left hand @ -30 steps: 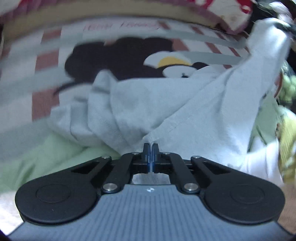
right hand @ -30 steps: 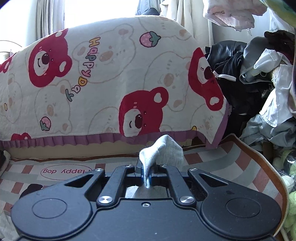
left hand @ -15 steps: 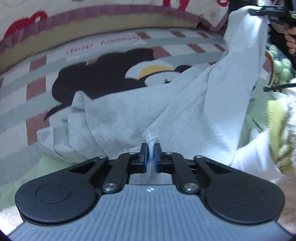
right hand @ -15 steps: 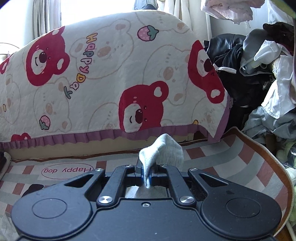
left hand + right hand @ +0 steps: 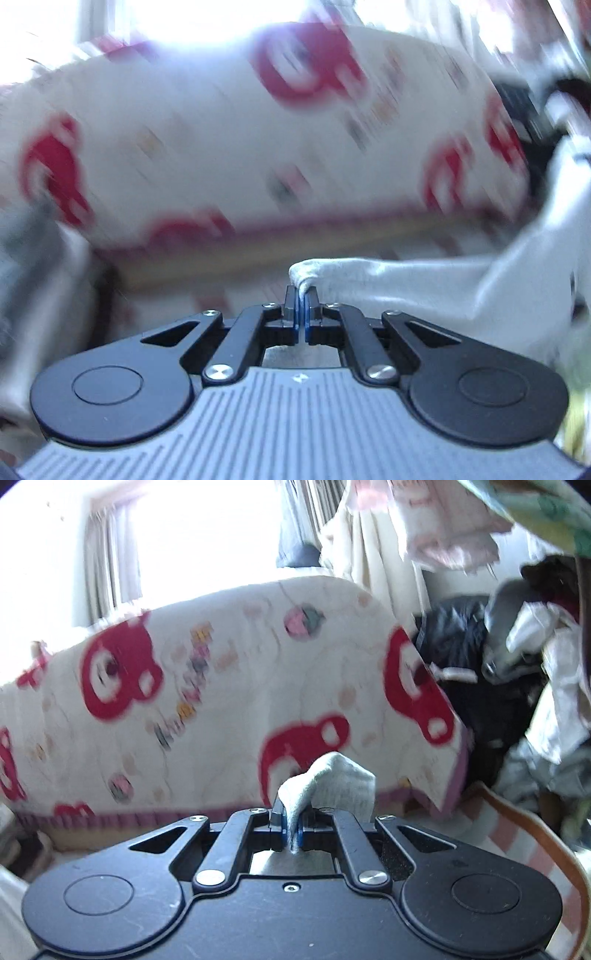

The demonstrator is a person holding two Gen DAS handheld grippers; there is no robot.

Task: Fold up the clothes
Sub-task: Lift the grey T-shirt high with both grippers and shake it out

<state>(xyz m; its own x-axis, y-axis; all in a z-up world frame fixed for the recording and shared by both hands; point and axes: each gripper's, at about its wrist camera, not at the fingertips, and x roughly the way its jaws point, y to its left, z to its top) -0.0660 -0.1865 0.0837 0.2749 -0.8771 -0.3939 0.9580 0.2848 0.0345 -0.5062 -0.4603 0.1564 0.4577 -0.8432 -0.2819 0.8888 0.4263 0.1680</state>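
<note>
Pinching a fold of the pale grey garment (image 5: pixel 388 280), the left gripper (image 5: pixel 302 295) has its jaws pressed together on the cloth after a brief slackening and re-closing, and the fabric runs off from it to the right in a taut band before rising toward the picture's edge. The right gripper (image 5: pixel 291 812) is likewise clamped on a bunched corner of the same grey garment (image 5: pixel 332 779), which pokes up above the jaws in a small peak. Behind both stands a sofa back draped in a cream blanket (image 5: pixel 229 686) printed with red bears and strawberries and edged with a purple frill; in the left view it is heavily smeared by motion. Below it lies a mat (image 5: pixel 517 830) of pink and white stripes with an orange border. To the right a heap of dark and light clothes (image 5: pixel 517 672) crowds the corner, close beside the blanket's end, and more garments (image 5: pixel 443 535) hang overhead. A bright window with curtains (image 5: pixel 110 565) fills the back
</note>
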